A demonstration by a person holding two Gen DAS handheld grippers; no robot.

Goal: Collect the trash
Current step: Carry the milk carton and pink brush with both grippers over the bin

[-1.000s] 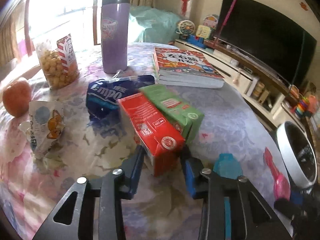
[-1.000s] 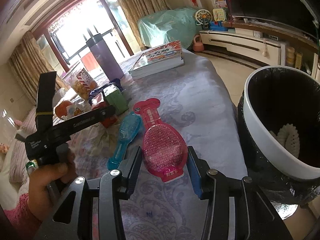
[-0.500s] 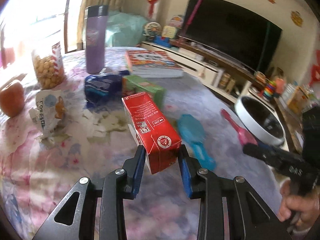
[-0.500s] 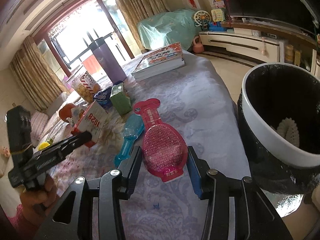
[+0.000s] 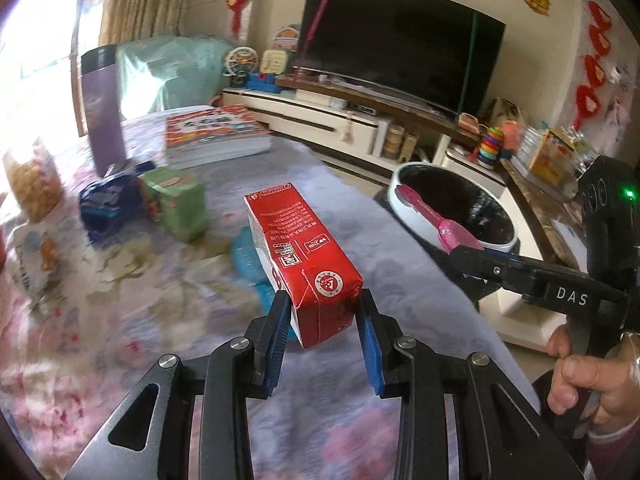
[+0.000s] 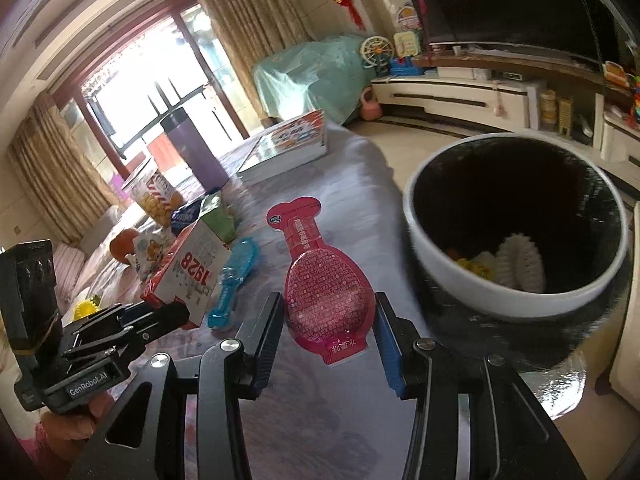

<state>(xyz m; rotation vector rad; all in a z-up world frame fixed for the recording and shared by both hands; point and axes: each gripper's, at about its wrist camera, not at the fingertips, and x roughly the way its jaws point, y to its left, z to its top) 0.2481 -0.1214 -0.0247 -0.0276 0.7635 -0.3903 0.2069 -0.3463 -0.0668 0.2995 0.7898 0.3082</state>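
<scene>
Since a second ago we have lifted the red carton (image 5: 306, 258) off the counter (image 5: 168, 304), away from the green carton (image 5: 176, 204). Our left gripper (image 5: 322, 320) jaws pinch its near end. Our right gripper (image 6: 328, 330) jaws pinch the pink packet (image 6: 320, 284) beside the bin (image 6: 444, 292) on the right.

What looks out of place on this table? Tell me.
Small torn scraps lie strewn across the floral tablecloth beside the green carton and the crumpled blue wrapper. A blue blister pack lies loose nearby. Nothing appears spilled.
</scene>
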